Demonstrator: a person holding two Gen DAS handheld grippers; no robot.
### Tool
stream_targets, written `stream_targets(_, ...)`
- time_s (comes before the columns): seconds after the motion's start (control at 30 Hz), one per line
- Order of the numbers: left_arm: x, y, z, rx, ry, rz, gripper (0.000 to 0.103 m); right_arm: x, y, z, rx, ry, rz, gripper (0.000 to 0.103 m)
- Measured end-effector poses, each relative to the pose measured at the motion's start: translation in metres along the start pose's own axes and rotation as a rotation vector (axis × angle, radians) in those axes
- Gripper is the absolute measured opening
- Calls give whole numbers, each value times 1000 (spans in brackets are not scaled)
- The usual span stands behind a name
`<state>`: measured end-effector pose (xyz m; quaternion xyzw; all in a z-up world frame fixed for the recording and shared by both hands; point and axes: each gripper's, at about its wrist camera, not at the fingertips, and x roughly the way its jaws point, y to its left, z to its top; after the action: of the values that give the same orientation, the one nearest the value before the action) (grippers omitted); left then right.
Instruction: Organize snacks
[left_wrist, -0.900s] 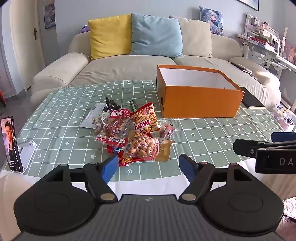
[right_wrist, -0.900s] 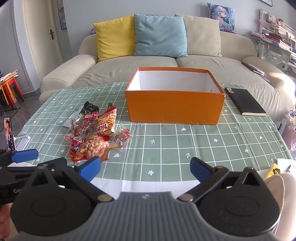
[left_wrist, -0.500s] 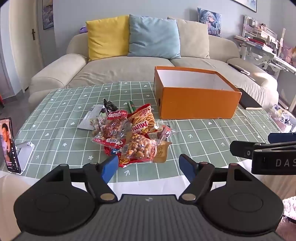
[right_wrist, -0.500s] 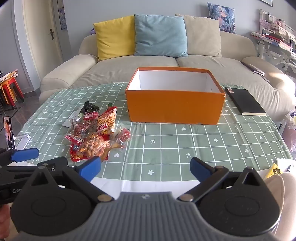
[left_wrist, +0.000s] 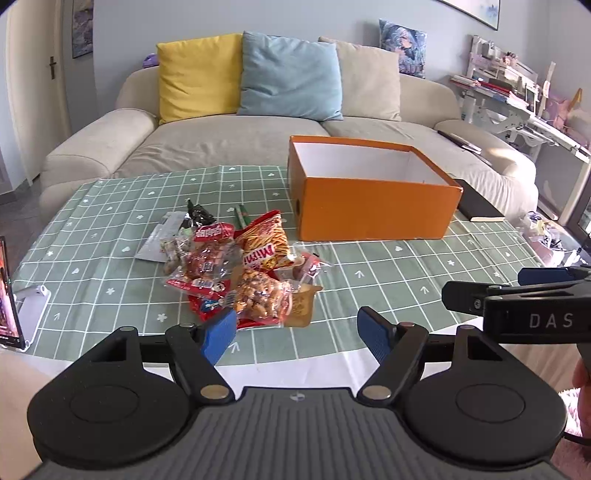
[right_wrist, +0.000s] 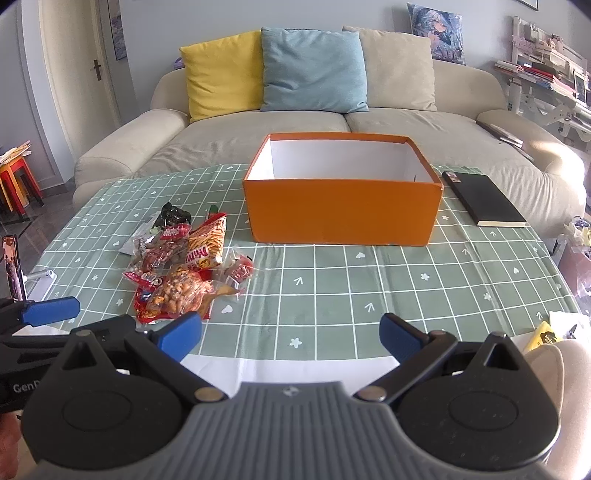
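Snacks: a loose heap of crinkly packets (left_wrist: 243, 273) lies on the green checked surface (left_wrist: 406, 266), left of centre, none sorted yet by my reading.
Heap make-up: a striped orange-and-red bag (left_wrist: 264, 240) leans across the top, a clear pack of nuts (left_wrist: 258, 297) sits nearest me, a dark wrapper (left_wrist: 197, 216) pokes out at the far side; packets overlap, so a single one will be hard to lift cleanly.
Orange box (right_wrist: 343, 206): open-topped, white inside, nothing showing in the part I can see, standing just beyond and right of the heap, the likely place for the packets to go.
Left gripper (left_wrist: 297, 334): I hold it spread nearly as wide as it goes, nothing between the blue pads, aimed down at the near edge of the heap, apart from it.
Right gripper (right_wrist: 290, 334): spread fully, holding nothing, facing the box over bare cloth, probably kept clear so the left one can work first.
Bystanders: a black notebook (right_wrist: 482, 201) lies right of the box, a phone on a stand (left_wrist: 9, 295) at the left edge, a sofa with cushions (right_wrist: 310, 70) behind.
Next call: lower onto one outlying packet, not the middle of the pile.
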<state>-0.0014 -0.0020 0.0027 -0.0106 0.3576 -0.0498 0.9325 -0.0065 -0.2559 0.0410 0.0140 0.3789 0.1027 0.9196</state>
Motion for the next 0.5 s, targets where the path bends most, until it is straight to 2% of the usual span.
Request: stream_targets(0.5,-2,-1,2,-1,-16,-6,87,0,-4,1,14,1,-26,99)
